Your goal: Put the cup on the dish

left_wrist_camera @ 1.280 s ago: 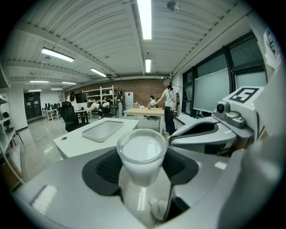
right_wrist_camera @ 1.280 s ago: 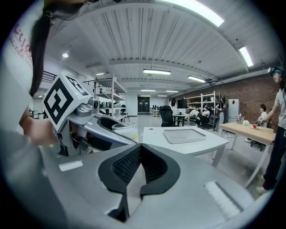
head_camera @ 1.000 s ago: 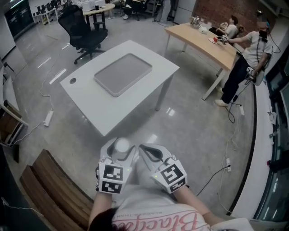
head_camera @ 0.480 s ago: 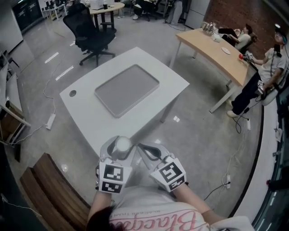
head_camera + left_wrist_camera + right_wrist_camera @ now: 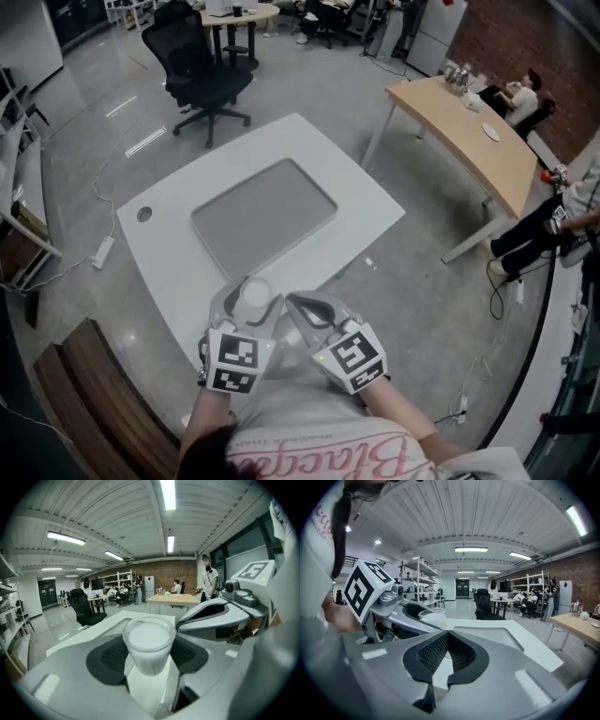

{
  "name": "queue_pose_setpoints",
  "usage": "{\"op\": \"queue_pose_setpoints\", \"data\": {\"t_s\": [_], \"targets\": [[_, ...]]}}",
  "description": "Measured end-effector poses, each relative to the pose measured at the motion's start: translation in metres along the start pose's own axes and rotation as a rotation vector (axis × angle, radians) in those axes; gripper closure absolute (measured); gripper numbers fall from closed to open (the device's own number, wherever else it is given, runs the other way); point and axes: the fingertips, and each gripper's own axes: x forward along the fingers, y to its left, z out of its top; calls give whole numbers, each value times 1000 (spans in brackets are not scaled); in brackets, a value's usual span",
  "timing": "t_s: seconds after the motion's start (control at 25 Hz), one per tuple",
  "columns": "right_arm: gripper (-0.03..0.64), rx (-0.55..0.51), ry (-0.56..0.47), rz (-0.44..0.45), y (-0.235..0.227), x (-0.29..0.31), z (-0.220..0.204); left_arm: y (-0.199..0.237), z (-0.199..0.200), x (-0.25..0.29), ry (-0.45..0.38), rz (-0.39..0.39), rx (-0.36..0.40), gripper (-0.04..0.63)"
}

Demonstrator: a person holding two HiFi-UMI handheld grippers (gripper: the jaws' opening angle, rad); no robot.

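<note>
A frosted white cup (image 5: 255,296) stands upright between the pads of my left gripper (image 5: 251,291), which is shut on it. In the left gripper view the cup (image 5: 148,644) fills the gap between the dark pads. My right gripper (image 5: 302,307) is close beside it on the right, shut with nothing in it; its pads (image 5: 433,651) meet at the tips. The dish is a flat grey tray (image 5: 264,214) in the middle of a white table (image 5: 366,192). Both grippers hover at the table's near edge, short of the tray.
A black office chair (image 5: 202,70) stands beyond the table. A long wooden desk (image 5: 459,122) runs along the right, with people near its far end. A wooden bench (image 5: 94,394) lies at the lower left. A power strip (image 5: 101,251) and cables lie on the floor.
Both grippers, with the cup still held in the left one, have been carried forward together. The white table and tray have come nearer, and the grippers now reach its near edge.
</note>
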Motion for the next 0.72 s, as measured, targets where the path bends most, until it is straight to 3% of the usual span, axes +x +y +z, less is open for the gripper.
{"op": "queue_pose_setpoints", "data": {"t_s": [0.36,0.52,0.72], "targets": [[615,18,23,26,-30,32,-3,36,-9,39,14,39,-80,333],[615,42,46,34,-42,42,-9,54,-7,59,-1,89,-46,333],[615,59,72,33,-59,58,-14,70,-4,91,-8,93,-34,333]]}}
